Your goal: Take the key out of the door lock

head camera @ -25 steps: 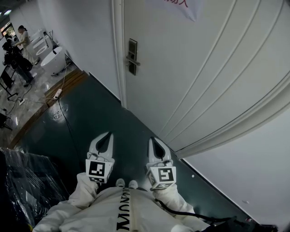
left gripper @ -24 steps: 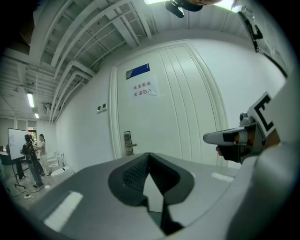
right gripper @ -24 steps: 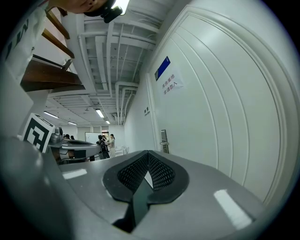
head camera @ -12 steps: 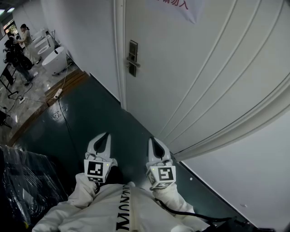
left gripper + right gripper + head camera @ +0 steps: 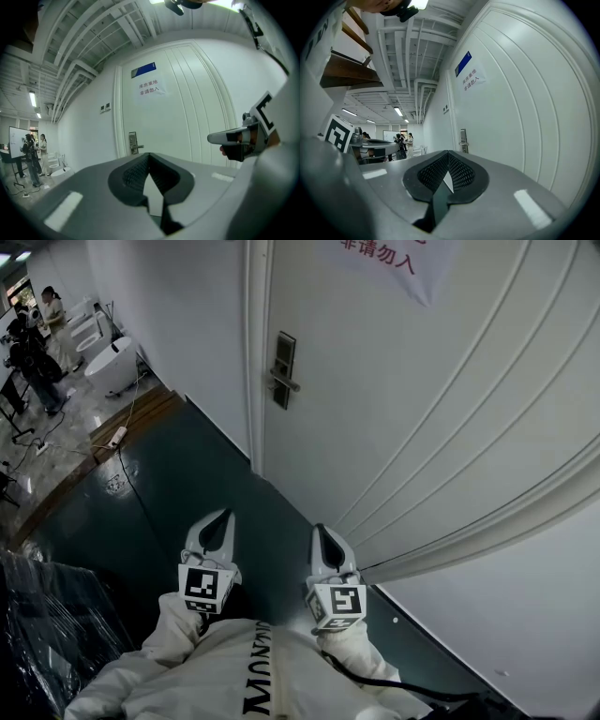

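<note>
Both jaws are fully together and hold nothing: left hand-held gripper [image 5: 221, 518] and right hand-held gripper [image 5: 322, 532], side by side, near my body, pointing level over the dark floor [image 5: 187, 474] toward the door [image 5: 422, 427]. The lock plate [image 5: 284, 368] with its lever handle [image 5: 287, 383] is far ahead on the door's left edge, well apart from both hand-held grippers. The key is too small to make out in any view; I assume it sits in that plate. I judge this as approach only, extraction not begun.

What could go wrong:
- I reach the lock with the jaws closed, so the tips jab the key or the plate instead of straddling the key.
- I come in too high and knock the lever, which juts out from the plate; that could press it down and shift the door.
- I pinch only the edge of the key head, so it slips out when I pull.
- I pull off-axis, or with the key not turned to its release position, so it binds or bends.
- A loose grip after it comes free drops the key on the floor.
</note>
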`<control>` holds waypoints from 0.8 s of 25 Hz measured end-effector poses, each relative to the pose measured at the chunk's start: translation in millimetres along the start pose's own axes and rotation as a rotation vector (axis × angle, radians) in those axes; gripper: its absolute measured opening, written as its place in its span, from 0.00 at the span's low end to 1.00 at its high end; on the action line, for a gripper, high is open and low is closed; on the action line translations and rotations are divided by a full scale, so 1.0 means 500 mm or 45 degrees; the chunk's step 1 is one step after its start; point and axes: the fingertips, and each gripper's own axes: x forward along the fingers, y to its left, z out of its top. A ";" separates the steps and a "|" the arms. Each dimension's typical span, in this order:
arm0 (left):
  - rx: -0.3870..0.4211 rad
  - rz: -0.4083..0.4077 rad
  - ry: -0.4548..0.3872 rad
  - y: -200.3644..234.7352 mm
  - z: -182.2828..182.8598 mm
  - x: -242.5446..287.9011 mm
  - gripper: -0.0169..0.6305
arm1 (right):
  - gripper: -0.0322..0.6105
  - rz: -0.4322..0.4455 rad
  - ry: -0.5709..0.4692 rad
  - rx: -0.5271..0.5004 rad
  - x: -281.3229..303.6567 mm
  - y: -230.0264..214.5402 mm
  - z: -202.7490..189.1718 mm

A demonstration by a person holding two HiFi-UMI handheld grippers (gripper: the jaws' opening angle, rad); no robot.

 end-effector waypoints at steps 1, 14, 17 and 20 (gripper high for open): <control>-0.005 -0.005 0.000 0.010 0.000 0.005 0.03 | 0.05 -0.006 0.002 0.001 0.011 0.003 0.001; -0.026 -0.049 0.027 0.205 -0.024 0.148 0.03 | 0.05 -0.045 0.040 -0.008 0.245 0.057 0.009; -0.034 -0.062 0.033 0.253 -0.033 0.180 0.03 | 0.05 -0.060 0.058 -0.011 0.299 0.067 0.005; -0.048 -0.078 0.040 0.294 -0.043 0.208 0.03 | 0.05 -0.075 0.067 -0.016 0.346 0.080 0.006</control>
